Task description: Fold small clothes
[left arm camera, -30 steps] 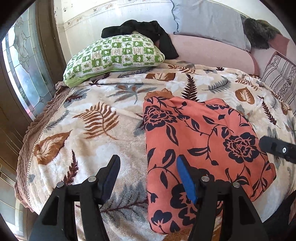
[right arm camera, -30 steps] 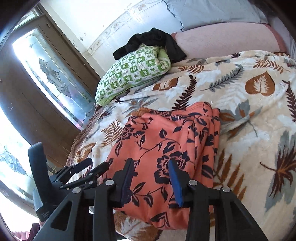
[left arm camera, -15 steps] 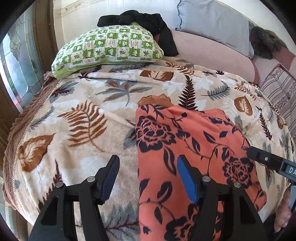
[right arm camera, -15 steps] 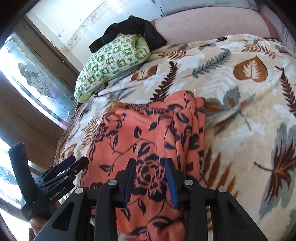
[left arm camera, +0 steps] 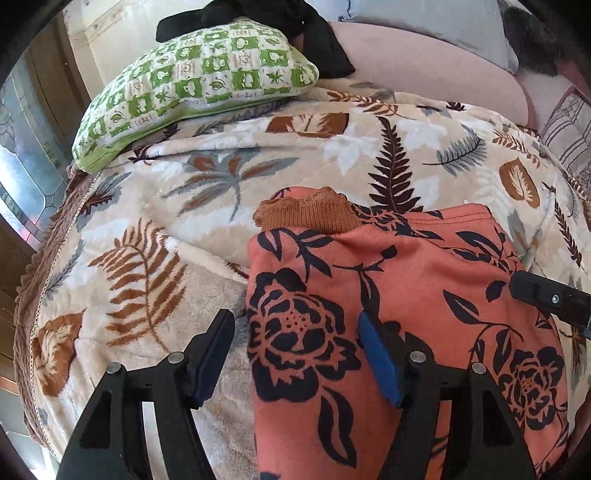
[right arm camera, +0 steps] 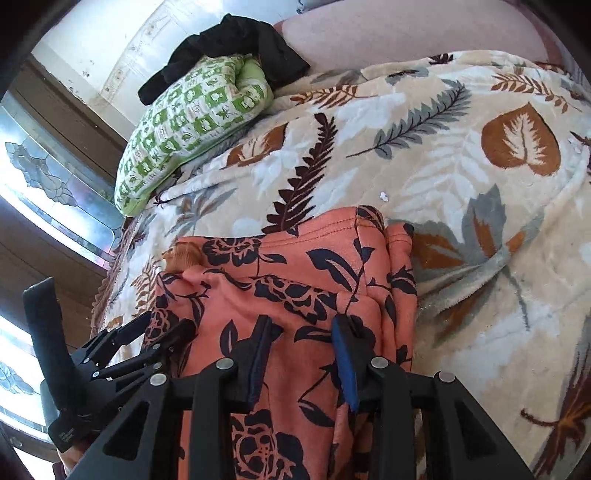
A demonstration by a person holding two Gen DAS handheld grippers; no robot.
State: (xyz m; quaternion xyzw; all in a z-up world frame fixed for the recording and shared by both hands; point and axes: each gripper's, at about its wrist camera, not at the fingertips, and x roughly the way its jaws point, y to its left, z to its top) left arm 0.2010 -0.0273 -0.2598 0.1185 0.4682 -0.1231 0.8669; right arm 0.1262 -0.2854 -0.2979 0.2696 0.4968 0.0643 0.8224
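Note:
An orange garment with a black flower print [left arm camera: 406,295] lies folded on the leaf-patterned blanket, its brown ribbed cuff [left arm camera: 306,216] at the far left corner. It also shows in the right wrist view [right arm camera: 288,295]. My left gripper [left arm camera: 295,354] is open and empty, low over the garment's left edge. My right gripper [right arm camera: 301,354] is open and empty, low over the garment's near right part. The right gripper's tip shows in the left wrist view [left arm camera: 546,299]; the left gripper shows in the right wrist view [right arm camera: 147,339].
The leaf-patterned blanket [left arm camera: 184,229] covers the bed. A green checked pillow [left arm camera: 199,81] with a black garment [left arm camera: 314,33] behind it lies at the head. A pink bolster [left arm camera: 424,70] and a grey pillow lie further back. A stained-glass door [right arm camera: 48,177] stands left.
Both grippers have moved forward and lower over the garment, so it fills more of each view. Both stay open.

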